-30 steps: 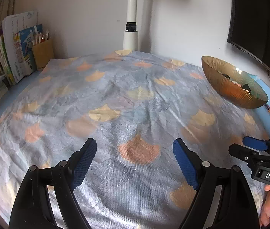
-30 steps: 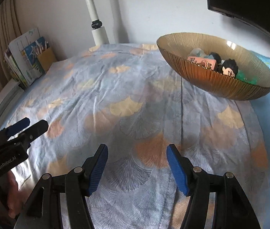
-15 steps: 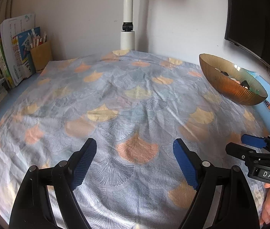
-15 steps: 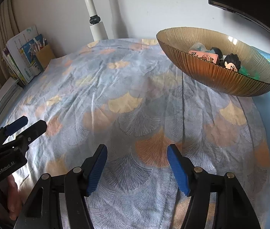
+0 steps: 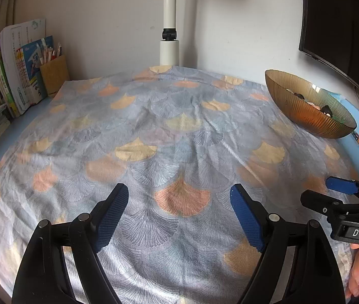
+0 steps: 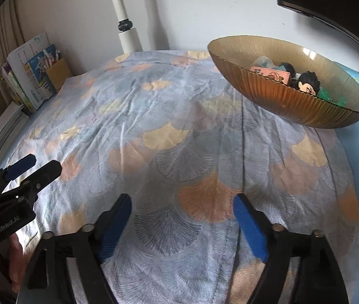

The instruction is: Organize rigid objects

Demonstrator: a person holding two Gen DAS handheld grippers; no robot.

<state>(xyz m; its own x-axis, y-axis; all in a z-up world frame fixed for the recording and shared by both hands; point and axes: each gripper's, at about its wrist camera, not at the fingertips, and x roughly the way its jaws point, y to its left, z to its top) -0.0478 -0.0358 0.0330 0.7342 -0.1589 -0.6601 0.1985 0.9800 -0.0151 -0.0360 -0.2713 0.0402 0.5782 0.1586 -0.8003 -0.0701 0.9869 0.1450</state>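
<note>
- My right gripper (image 6: 182,224), black frame with blue pads: jaws opening right now, nothing between them, only cloth below.
- My left gripper (image 5: 179,214), same build: jaws wide apart, holding nothing.
- Key relation: the ribbed amber glass bowl (image 6: 275,96) lies ahead and to the right of my right gripper, well apart from it. From the left gripper it sits far off to the right (image 5: 303,111). Right hand is the nearer one.
- Bowl's long axis, as the right view shows it, runs from upper left to lower right.
- Rigid items all sit inside the bowl: one pink rectangular box (image 6: 270,74), one black-haired figurine head (image 6: 307,84), something green (image 6: 331,96) and a pale lump behind the box I can't identify. At least four; exact count hidden by the rim.
- Grey-blue cloth with orange and yellow fan-leaf print (image 6: 174,131): zero loose items on it.
- My guess: sorting is finished or nearly so.
- Also one white pole (image 5: 169,50), one tan pen cup (image 5: 54,74).
</note>
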